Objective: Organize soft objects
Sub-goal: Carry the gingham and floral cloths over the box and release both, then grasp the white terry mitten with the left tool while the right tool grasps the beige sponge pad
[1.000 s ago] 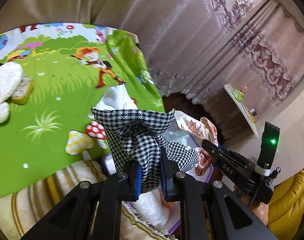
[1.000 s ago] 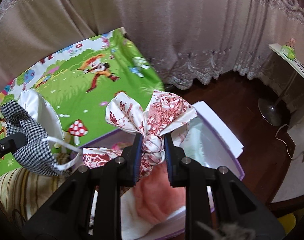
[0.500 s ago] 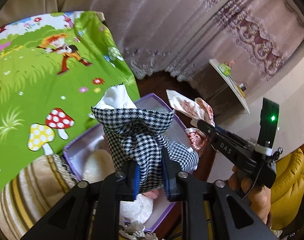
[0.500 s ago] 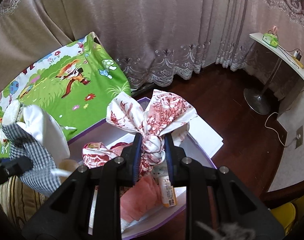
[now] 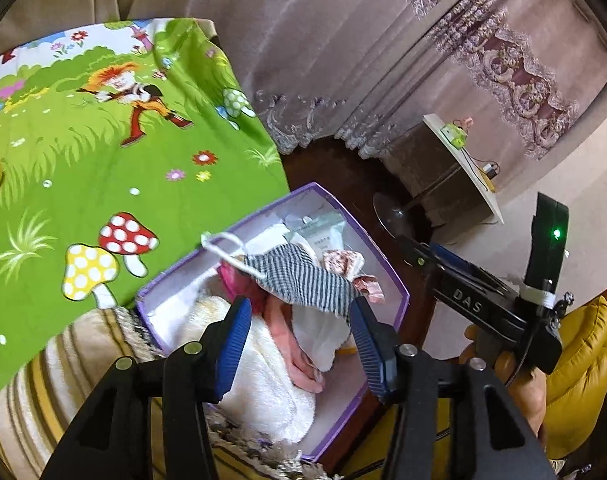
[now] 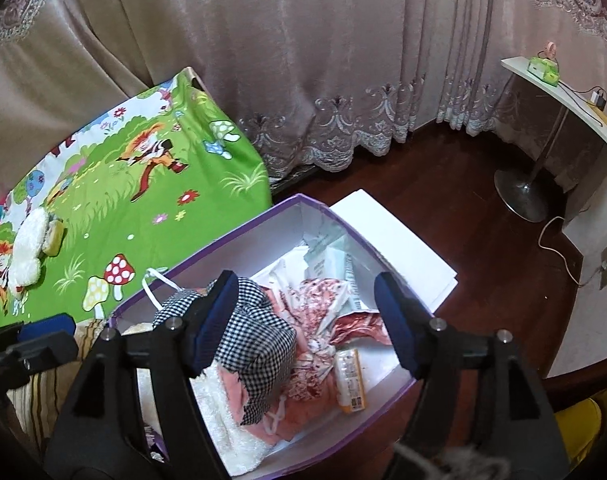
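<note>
My left tongs (image 5: 299, 336) are opening, their blue pads clear of the black-and-white checked cloth (image 5: 303, 280), which lies crumpled in the purple box (image 5: 399, 300) just ahead of them, its white loop (image 5: 223, 242) sticking up at the far-left rim. My right tongs (image 6: 307, 320) are opening too, nothing pinched; below and between them rests the red-and-white printed cloth (image 6: 315, 312), knotted and bunched, beside a fluffy white towel (image 6: 223, 420) and pink fabric (image 6: 303, 404).
</note>
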